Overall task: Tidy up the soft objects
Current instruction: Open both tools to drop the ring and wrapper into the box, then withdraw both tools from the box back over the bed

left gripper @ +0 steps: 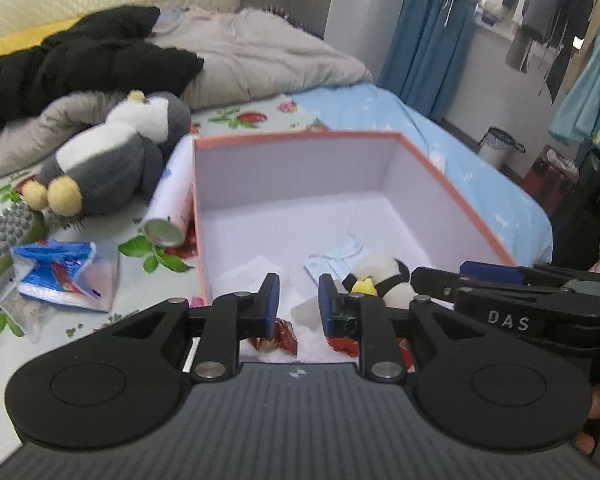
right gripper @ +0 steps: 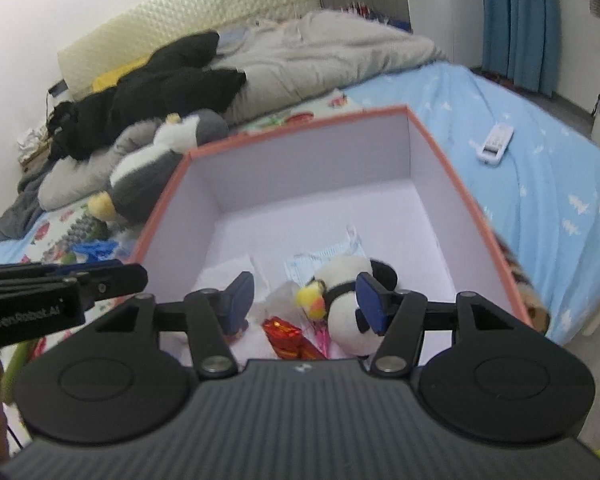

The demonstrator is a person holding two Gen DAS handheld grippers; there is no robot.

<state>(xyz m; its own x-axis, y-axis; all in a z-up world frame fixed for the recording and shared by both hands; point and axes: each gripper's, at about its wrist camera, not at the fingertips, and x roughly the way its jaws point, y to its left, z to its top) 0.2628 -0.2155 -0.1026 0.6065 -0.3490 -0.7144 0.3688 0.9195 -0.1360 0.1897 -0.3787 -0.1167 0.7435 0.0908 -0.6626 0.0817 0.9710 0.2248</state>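
Observation:
An open box (left gripper: 452,196) with white inside and orange rim stands on the bed; it also shows in the right wrist view (right gripper: 452,176). Inside lie a small panda plush (right gripper: 348,304) with a yellow toy, a light blue cloth (left gripper: 336,260), white tissue and red wrappers (right gripper: 284,334). My left gripper (left gripper: 299,300) is open and empty above the box's near edge. My right gripper (right gripper: 306,298) is open over the panda plush (left gripper: 392,280), not touching it. A large grey and white penguin plush (left gripper: 112,160) lies left of the box.
A black garment (left gripper: 80,64) and a grey duvet (left gripper: 260,56) lie at the bed's head. A cylinder can (left gripper: 168,216) leans on the box's left wall. A blue plastic packet (left gripper: 60,276) lies left. A white remote (right gripper: 496,144) rests on the blue sheet. Bins stand by the curtain.

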